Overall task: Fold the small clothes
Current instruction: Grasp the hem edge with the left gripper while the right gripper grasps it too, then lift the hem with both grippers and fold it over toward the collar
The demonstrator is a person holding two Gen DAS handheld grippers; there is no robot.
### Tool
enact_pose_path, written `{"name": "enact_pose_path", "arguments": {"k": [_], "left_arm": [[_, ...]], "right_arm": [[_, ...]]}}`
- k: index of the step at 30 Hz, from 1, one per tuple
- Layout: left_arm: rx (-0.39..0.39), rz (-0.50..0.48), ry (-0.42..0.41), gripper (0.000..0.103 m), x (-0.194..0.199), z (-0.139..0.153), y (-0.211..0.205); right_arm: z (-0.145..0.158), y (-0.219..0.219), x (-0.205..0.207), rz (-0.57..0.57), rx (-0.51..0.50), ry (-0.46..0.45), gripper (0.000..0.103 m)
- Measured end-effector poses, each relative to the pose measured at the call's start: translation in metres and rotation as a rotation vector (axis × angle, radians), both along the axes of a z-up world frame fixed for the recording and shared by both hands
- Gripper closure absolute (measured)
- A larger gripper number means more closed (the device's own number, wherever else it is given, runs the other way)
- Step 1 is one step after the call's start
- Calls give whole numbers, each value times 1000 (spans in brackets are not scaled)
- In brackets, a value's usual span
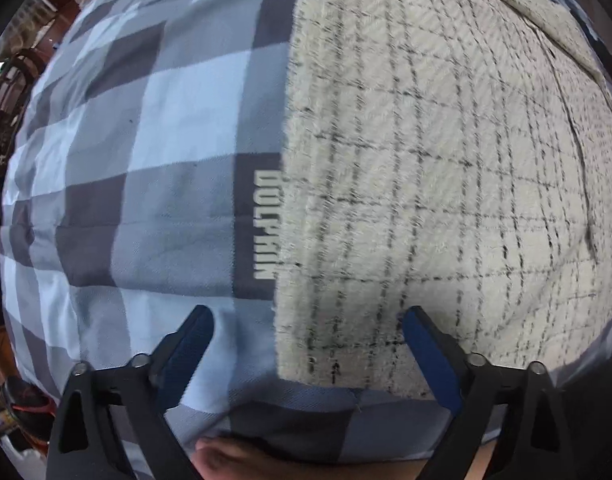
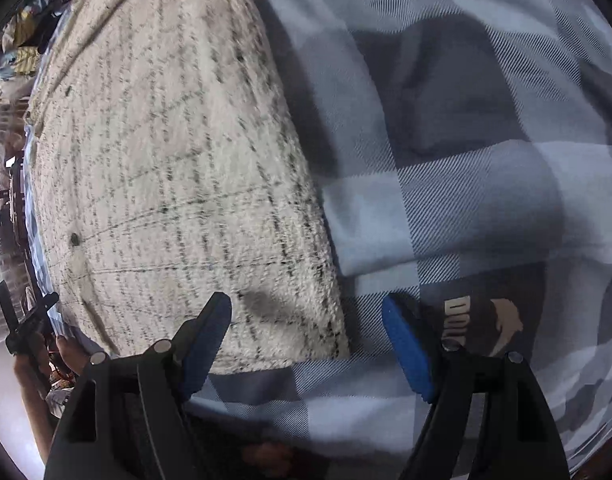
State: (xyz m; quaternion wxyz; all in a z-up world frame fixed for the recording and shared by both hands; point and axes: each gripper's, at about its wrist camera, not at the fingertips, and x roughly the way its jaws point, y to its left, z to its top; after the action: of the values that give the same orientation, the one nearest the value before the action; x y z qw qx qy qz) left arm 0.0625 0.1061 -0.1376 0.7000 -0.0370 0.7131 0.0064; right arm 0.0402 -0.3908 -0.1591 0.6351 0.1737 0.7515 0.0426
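Both blue-padded grippers, left (image 1: 306, 320) and right (image 2: 306, 308), gape wide and empty over the cream fuzzy grid-checked garment (image 1: 426, 160) on blue plaid bedding (image 1: 125, 140); we should pinch both near corners evenly.

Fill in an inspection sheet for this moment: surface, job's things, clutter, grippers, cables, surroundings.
Surface: blue-grey checked cotton bedcover, printed DOLPHIN, lightly creased.
Job's things: cream fuzzy garment with thin black grid lines lying flat on the cover; near corners below both grippers.
Clutter: nothing seen on the cover.
Grippers: left gripper open, straddling the garment's near left corner; right gripper open over its near right corner; neither gripping.
Cables: nothing seen.
Surroundings: dim room edges, blurred items, not identifiable.
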Motion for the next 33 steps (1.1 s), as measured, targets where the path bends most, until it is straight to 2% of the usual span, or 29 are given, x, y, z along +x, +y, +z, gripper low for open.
{"name": "enact_pose_path", "arguments": {"k": [2, 7, 9, 11, 12, 13, 14, 15, 16, 17, 20, 23, 30, 33], "left_arm": [[-23, -10, 17, 13, -3, -2, 1], [-13, -30, 36, 17, -10, -9, -10], [-31, -26, 41, 24, -7, -13, -11], [-56, -26, 40, 46, -2, -14, -10], [-67, -29, 36, 55, -2, -12, -12], [-66, -35, 30, 68, 1, -13, -19], [-56, -41, 25, 76, 0, -11, -21], [-45, -46, 20, 78, -2, -9, -22], [-36, -52, 16, 83, -3, -8, -24], [-30, -57, 12, 87, -5, -6, -24], [-31, -56, -17, 93, -8, 9, -25], [-63, -43, -70, 95, -11, 27, -22], [-187, 2, -179, 97, -16, 59, -15], [-202, 16, -224, 97, -16, 75, -9]], "right_arm": [[-6, -2, 0, 9, 4, 0, 28], [-15, -1, 2, 32, 1, -2, 28], [-19, 4, 4, 32, -13, -4, 28], [-21, 18, 5, 55, -51, -17, 31], [-12, 35, 5, 71, -73, -21, 34], [-13, 43, 4, 97, -104, -30, 44], [-12, 49, 2, 118, -122, -40, 57], [-11, 53, 0, 129, -119, -47, 66], [-10, 57, -2, 135, -104, -49, 87], [-9, 59, -3, 138, -94, -50, 93], [-5, 67, -5, 140, -100, -66, 96], [6, 72, -7, 107, -83, -110, 98], [50, 92, -14, 62, -18, -256, 99], [74, 105, -16, 51, -36, -306, 99]]}}
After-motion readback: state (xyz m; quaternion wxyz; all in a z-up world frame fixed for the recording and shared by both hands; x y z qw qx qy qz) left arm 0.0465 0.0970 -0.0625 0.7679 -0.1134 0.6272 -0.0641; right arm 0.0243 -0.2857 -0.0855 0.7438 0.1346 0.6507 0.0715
